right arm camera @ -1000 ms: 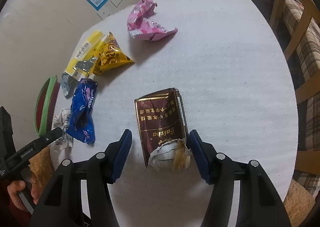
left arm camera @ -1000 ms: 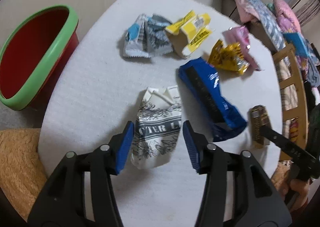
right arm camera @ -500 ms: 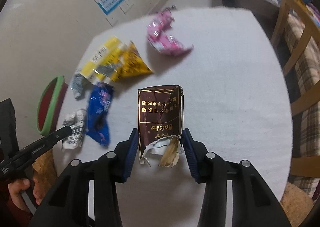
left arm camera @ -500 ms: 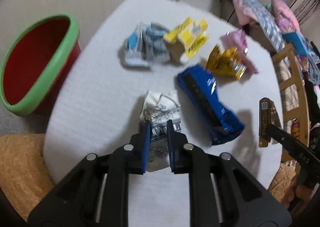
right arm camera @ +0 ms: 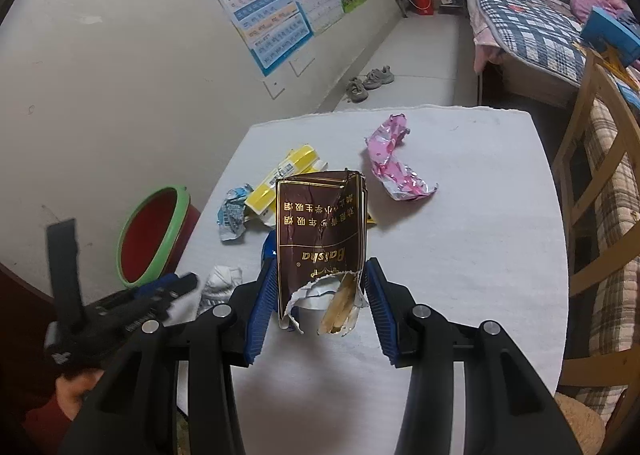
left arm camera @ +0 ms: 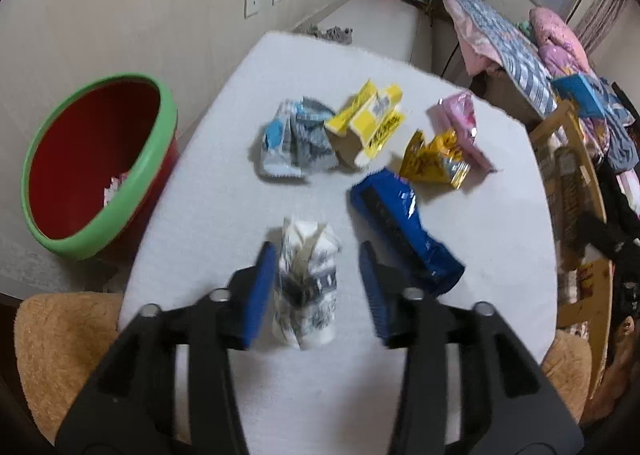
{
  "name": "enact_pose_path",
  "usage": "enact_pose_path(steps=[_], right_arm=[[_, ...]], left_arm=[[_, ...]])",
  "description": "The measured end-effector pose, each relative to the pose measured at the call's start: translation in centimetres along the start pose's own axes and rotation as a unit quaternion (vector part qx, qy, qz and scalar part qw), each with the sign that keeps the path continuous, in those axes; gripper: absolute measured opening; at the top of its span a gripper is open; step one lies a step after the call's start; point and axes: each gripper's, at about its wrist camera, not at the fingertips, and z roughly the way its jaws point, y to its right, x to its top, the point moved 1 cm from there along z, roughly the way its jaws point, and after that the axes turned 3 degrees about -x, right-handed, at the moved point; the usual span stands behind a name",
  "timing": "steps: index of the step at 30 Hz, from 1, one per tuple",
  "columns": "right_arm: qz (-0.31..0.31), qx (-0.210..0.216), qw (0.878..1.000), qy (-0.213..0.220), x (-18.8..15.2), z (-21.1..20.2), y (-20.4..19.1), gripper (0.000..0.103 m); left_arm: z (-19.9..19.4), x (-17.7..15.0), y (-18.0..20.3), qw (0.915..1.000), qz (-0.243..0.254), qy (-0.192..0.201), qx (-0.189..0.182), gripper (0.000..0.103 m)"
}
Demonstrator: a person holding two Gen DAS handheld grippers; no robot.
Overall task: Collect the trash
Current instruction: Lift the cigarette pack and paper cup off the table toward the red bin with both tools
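Right gripper [right arm camera: 320, 303] first, nearest the lens: its blue pads press both edges of the torn brown packet [right arm camera: 320, 239], which stands upright between them, clear of the white table [right arm camera: 480, 255], a side pinch that keeps the ragged end hanging free. The tool tilts steeply down over the near edge. Across, the left gripper [left arm camera: 318, 287] has jaws opening; the crumpled white wrapper [left arm camera: 306, 287] sits between them, brushing the left pad, the right pad apart, so it looks let go. Beyond lie the blue bag [left arm camera: 404, 231], gold wrapper [left arm camera: 434, 159], yellow box [left arm camera: 370, 123], grey-blue wrapper [left arm camera: 294, 143] and pink wrapper [left arm camera: 460, 123]. Off the table's left edge waits the red bin [left arm camera: 96, 163], probably where everything goes.
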Motion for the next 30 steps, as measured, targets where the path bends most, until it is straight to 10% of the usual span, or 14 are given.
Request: enact_pose_path(steps=[9, 11, 13, 20, 30], right_arm=[[0.006, 0.001, 1.000, -0.011, -0.5, 0.4, 0.0, 0.044], [0.004, 0.003, 1.000, -0.012, -0.6, 0.3, -0.3, 0.044], [0.000, 0.007, 1.000, -0.012, -0.7, 0.2, -0.7, 0.044], [-0.024, 0.031, 0.999, 0.008, 0.3, -1.0, -3.3, 0.044], [-0.067, 0.065, 0.992, 0.079, 3.4, -5.1, -7.8, 0.044]], left_arm=[[4.9, -2.0, -0.9, 0.9971, 0.023, -0.061, 0.038, 0.064], [5.7, -2.3, -1.7, 0.9962, 0.003, -0.084, 0.026, 0.041], [5.3, -2.1, -2.3, 0.9962, -0.020, -0.084, 0.009, 0.041], [-3.7, 0.7, -1.4, 0.9987, -0.013, 0.044, 0.020, 0.041], [-15.1, 4.8, 0.3, 0.9802, 0.027, 0.184, 0.067, 0.041]])
